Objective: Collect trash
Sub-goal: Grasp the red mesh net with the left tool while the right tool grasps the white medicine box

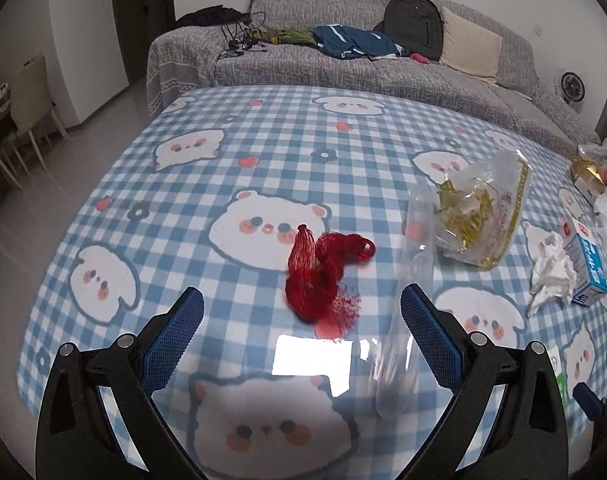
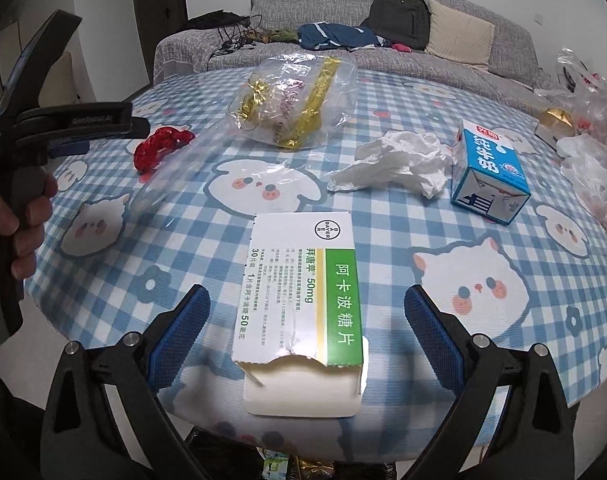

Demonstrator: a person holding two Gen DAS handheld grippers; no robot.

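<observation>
The medicine box (image 2: 299, 300) at the lower centre of the right wrist view shows the round BAYER logo, "阿卡波糖片" in white on its green band, "50mg" and "30". The blue milk carton (image 2: 489, 172) at the right has characters too blurred to read surely.

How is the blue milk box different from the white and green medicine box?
The milk carton is blue and white, while the medicine box is white with a green stripe. The milk carton looks closed; the medicine box has a torn-open end. The milk carton sits farther back by the crumpled tissue; the medicine box lies nearest. Both rest on the checked tablecloth.
</observation>
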